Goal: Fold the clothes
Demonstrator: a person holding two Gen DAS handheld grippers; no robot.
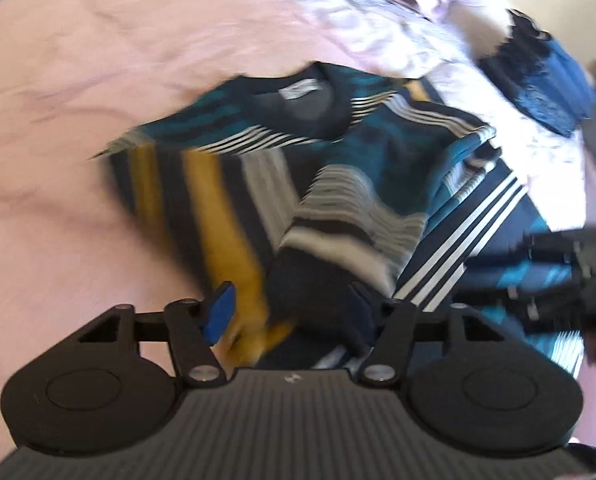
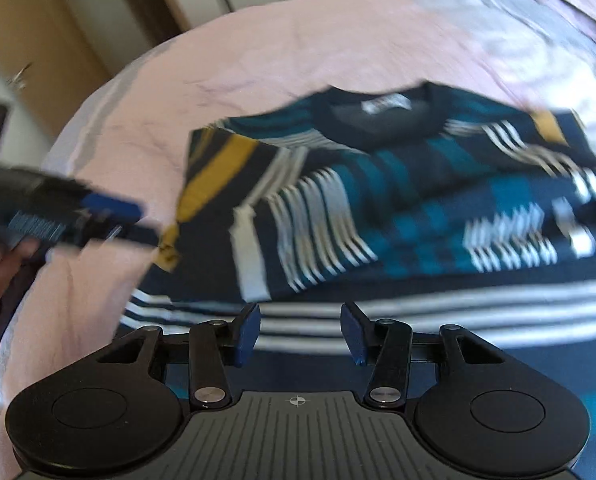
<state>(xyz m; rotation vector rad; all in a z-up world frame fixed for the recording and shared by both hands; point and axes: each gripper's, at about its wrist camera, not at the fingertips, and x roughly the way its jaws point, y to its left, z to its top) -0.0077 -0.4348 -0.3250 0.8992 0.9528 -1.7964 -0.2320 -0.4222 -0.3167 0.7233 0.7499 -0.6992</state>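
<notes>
Striped sweater on pink bedsheet

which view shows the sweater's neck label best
The right wrist view: the label sits inside the collar of the sweater, nearly face-on and unobstructed, though blurred. The left wrist view also shows the label, but smaller and more skewed. Its text is unreadable in both.

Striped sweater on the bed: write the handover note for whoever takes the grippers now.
Left hand-held gripper: fingers apart, a dark sleeve end of the striped sweater lies between them; grip unclear through blur.
Right hand-held gripper: open, empty, hovering over the hem.
Sweater lies collar-away on the pink bedsheet, a sleeve brought across the chest.
Left: the other side and the bottom fold.
</notes>
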